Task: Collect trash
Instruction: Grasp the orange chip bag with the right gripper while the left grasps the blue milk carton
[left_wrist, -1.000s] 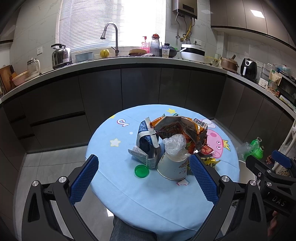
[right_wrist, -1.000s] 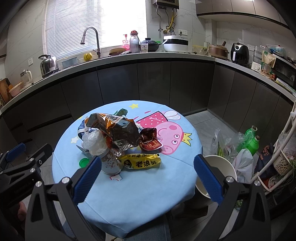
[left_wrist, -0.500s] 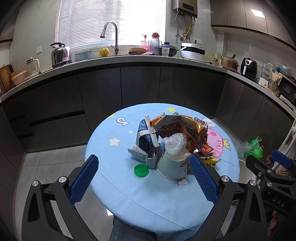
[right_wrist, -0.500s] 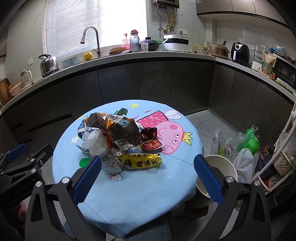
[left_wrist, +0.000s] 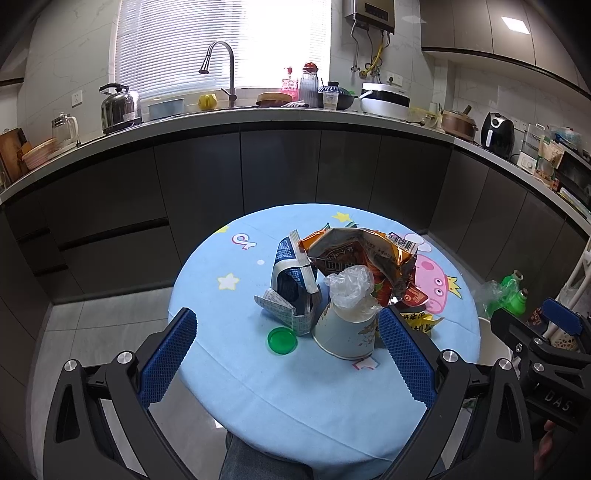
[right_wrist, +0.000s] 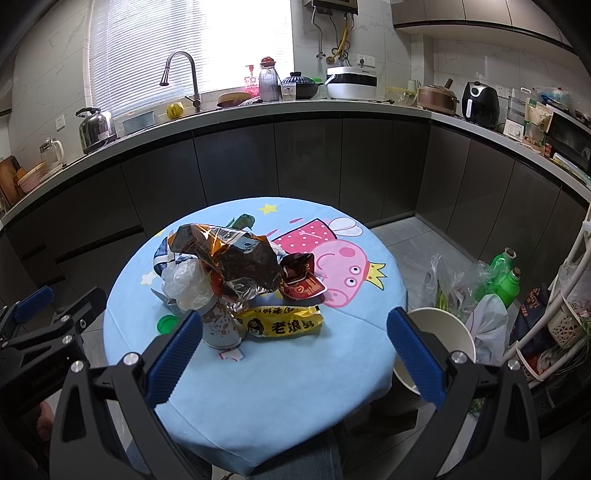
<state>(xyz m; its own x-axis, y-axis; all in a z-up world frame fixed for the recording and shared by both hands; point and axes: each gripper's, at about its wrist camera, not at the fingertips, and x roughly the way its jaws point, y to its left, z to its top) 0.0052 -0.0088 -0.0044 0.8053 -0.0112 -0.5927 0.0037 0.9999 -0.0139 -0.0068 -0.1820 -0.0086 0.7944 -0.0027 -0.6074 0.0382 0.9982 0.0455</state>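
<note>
left tool (left_wrist: 288, 352): wide apart, holds nothing
right tool (right_wrist: 294, 349): wide apart, holds nothing
paper cup (left_wrist: 345, 334): middle of frame; pinch its sides softly

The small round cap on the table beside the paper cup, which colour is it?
The cap is green; the left wrist view shows it best.

Both views overlook table (left_wrist: 236, 373) from front.

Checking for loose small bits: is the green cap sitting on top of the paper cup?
No, the green cap lies flat on the tablecloth beside the paper cup.
</note>
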